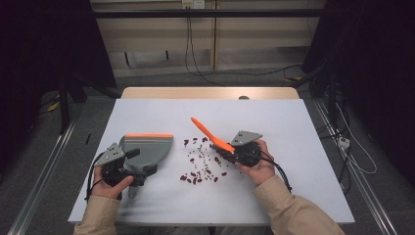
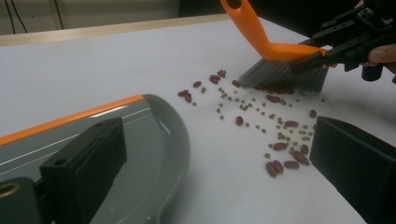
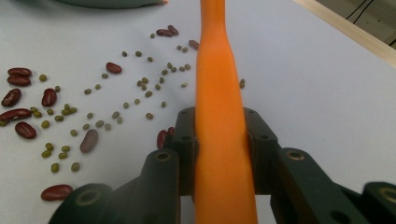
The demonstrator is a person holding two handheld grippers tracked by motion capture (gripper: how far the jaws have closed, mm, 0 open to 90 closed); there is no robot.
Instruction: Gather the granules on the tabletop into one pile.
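Note:
A grey dustpan (image 1: 147,147) (image 2: 154,140) with an orange front lip lies on the white table at the left. My left gripper (image 1: 141,161) (image 2: 219,154) is open: one jaw stands over the pan, the other over bare table beside it. Red beans and small green beans (image 1: 201,164) (image 2: 275,126) (image 3: 70,116) lie scattered in the middle. My right gripper (image 1: 229,151) (image 3: 222,140) is shut on the handle of an orange brush (image 1: 210,134) (image 2: 275,70) (image 3: 219,84). Its grey bristles touch the table at the far edge of the beans.
The white sheet (image 1: 293,127) covers a wooden table whose back edge (image 1: 210,93) shows beyond it. Cables (image 1: 352,152) lie on the floor to the right, and metal rails (image 1: 44,171) run along both sides. Dark curtains hang at the left and right.

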